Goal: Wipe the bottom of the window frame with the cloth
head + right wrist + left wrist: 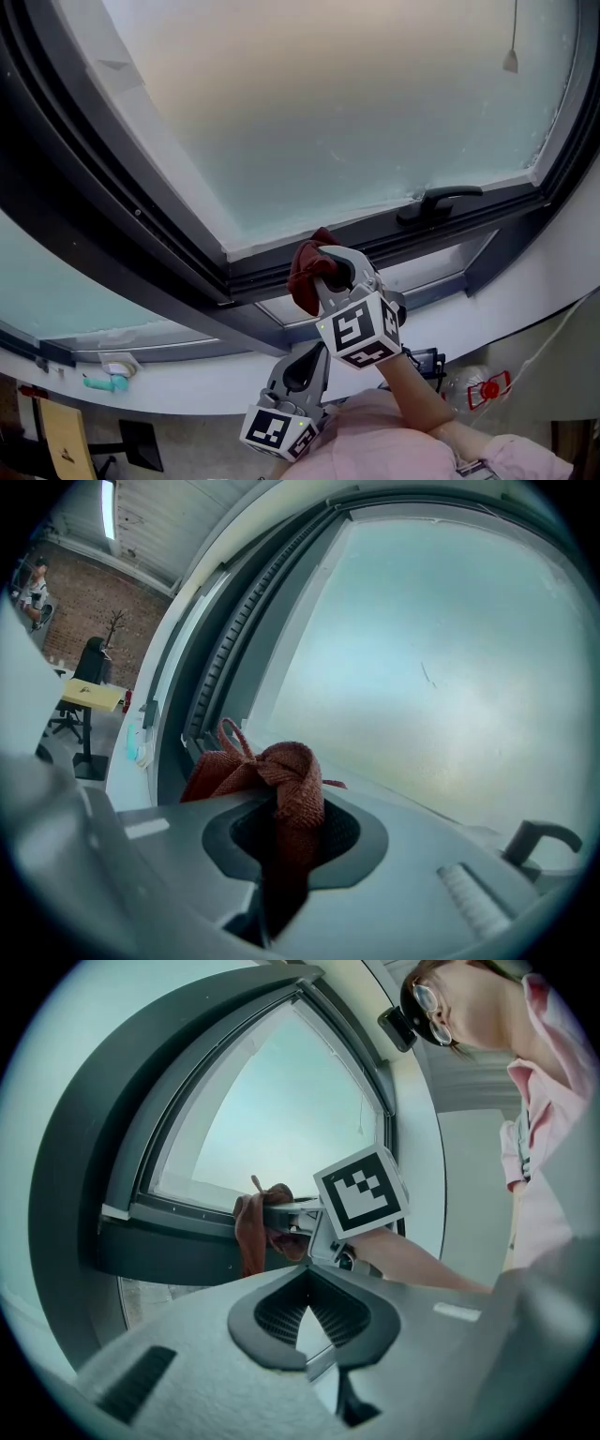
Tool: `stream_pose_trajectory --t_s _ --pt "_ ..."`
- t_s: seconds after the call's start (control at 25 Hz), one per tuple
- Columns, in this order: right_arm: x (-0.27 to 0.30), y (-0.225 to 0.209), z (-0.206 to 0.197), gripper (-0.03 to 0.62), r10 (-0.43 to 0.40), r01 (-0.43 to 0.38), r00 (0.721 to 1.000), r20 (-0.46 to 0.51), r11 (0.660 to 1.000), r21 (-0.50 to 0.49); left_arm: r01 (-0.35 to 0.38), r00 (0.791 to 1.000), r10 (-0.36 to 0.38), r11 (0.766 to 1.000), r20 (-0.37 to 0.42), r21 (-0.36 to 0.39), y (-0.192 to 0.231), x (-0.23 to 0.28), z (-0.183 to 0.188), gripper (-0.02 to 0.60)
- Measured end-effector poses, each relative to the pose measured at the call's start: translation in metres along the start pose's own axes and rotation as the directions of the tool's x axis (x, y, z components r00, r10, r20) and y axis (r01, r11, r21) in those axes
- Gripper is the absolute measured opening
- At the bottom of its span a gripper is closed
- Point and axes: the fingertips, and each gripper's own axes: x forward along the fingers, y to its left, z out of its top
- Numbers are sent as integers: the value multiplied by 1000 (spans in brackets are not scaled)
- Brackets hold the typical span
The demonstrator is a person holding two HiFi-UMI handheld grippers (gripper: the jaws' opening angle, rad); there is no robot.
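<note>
The right gripper (pixel 330 269) is clamped on a bunched rust-red cloth (pixel 304 274), with the fabric pinched between its jaws and spilling out past the tips. The cloth sits at the bottom rail of the dark window frame (pixel 253 279), left of the black window handle (pixel 439 200). It seems to press on the rail, though contact is hard to confirm. The left gripper (pixel 302 367) hangs nearer the person, apart from the frame, its jaws together at the tips with nothing between them.
</note>
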Motion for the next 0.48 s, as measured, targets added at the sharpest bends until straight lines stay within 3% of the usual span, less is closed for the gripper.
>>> stream_pose_trajectory --t_s 0.48 --pt "-7 -17 -8 58 -25 25 1000 -5 999 40 18 1000 -18 1000 -12 13 -4 7 1 -3"
